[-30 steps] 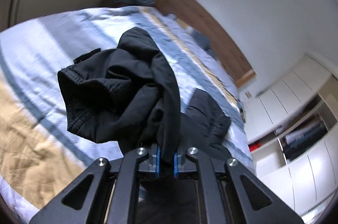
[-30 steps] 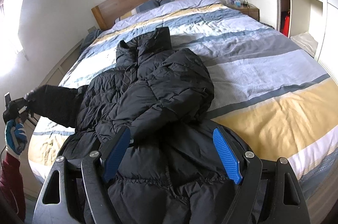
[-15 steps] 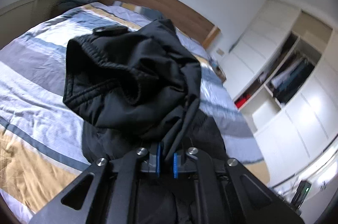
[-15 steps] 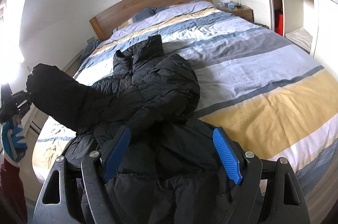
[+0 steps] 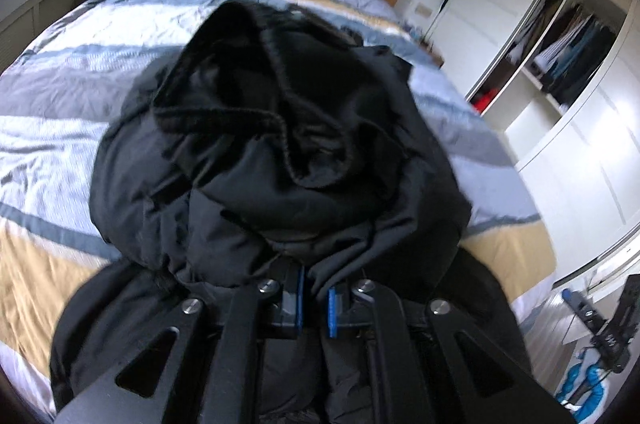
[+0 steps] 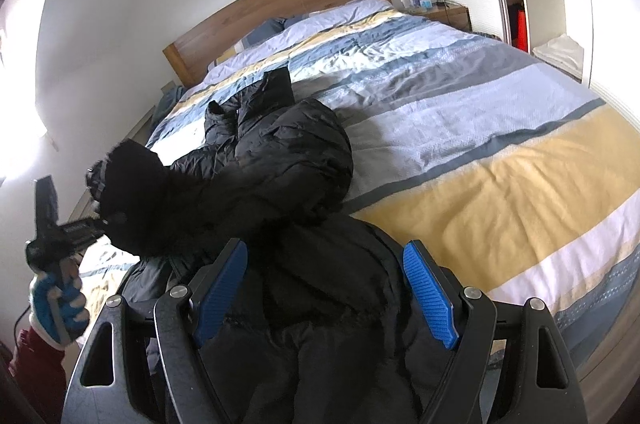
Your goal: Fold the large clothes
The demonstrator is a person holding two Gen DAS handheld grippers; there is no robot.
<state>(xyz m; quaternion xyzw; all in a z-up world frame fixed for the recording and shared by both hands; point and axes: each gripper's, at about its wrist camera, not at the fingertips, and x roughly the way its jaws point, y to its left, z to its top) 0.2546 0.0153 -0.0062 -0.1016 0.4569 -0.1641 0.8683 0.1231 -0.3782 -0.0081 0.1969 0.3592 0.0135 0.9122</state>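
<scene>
Striped bed (image 6: 500, 128) bears my black puffer jacket (image 6: 288, 160); left tool (image 5: 314, 298), clamping its sleeve (image 5: 256, 128), has swung it inward toward twelve o'clock; right tool (image 6: 326, 290) gapes idle.

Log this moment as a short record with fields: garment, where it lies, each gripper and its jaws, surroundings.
garment: black quilted puffer jacket, bulky, partly bunched
support: bed with blue, grey and yellow striped duvet; jacket body lies on it
left gripper: jaws shut on the jacket's black sleeve, cuff end lifted clear of the bed
right gripper: jaws open, holding nothing, above the jacket's near end
background: wooden headboard, open white wardrobe with hanging clothes
</scene>
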